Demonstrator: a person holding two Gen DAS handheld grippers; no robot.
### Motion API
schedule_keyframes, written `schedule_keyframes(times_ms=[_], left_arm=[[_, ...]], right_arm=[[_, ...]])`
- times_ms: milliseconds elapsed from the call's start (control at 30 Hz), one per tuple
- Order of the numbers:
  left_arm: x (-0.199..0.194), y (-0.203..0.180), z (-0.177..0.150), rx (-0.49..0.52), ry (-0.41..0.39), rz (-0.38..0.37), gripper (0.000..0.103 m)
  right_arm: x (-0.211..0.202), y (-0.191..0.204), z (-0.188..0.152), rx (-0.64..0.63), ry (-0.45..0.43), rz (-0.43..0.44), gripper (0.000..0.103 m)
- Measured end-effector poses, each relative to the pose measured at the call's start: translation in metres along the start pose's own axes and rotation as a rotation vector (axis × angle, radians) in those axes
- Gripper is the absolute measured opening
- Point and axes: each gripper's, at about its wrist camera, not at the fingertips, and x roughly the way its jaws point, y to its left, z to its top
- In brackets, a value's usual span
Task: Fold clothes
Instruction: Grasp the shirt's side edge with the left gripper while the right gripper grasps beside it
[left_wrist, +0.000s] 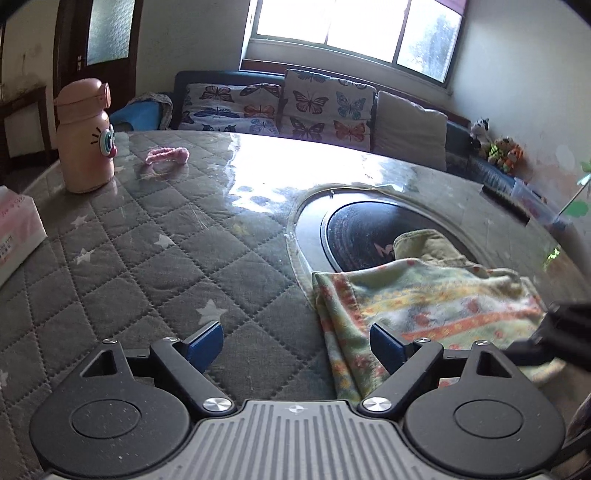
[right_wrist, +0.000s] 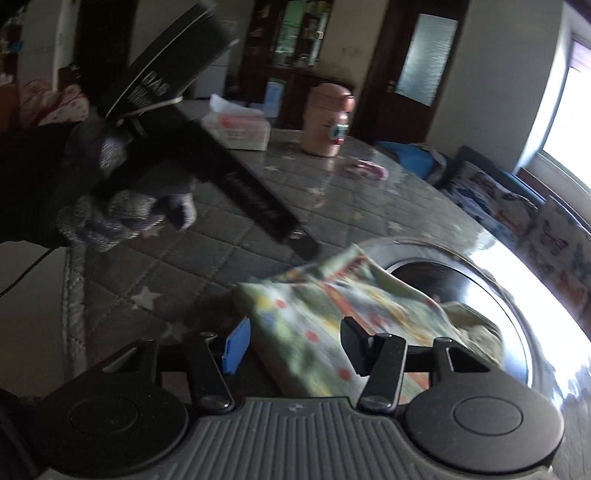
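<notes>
A folded green, yellow and orange patterned cloth (left_wrist: 424, 295) lies on the quilted grey table cover (left_wrist: 147, 258), partly over a round dark inset (left_wrist: 369, 229). My left gripper (left_wrist: 295, 341) is open and empty, with its right finger above the cloth's left edge. My right gripper (right_wrist: 295, 341) is open just above the same cloth (right_wrist: 314, 314), which looks blurred in the right wrist view. The left gripper's black body (right_wrist: 207, 162) and a gloved hand (right_wrist: 110, 214) show at the upper left of the right wrist view. Part of the right gripper shows at the right edge of the left wrist view (left_wrist: 561, 332).
A pink bottle (left_wrist: 86, 136) and a pink knitted piece (left_wrist: 166, 155) stand at the table's far left. A tissue pack (left_wrist: 14, 229) lies at the left edge. A sofa with butterfly cushions (left_wrist: 277, 103) is behind the table. A black comb (left_wrist: 506, 203) lies at the right.
</notes>
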Motion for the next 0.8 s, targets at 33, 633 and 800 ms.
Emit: schedule_keyframes(times_ms=[33, 633, 800], left_arm=[[0.001, 0.001, 0.001, -0.014, 0.005, -0.008, 0.088], [0.021, 0.002, 0.006, -0.287, 0.127, -0.136, 0.088], [0.025, 0.0, 0.007, -0.4, 0.155, -0.184, 0.087]], right_arm=[[0.003, 0.003, 0.002, -0.011, 0.002, 0.007, 0.053], [0.004, 0.004, 0.006, 0.057, -0.047, 0.013, 0.01], [-0.013, -0.007, 0.004, 0.111, -0.085, 0.015, 0.009]])
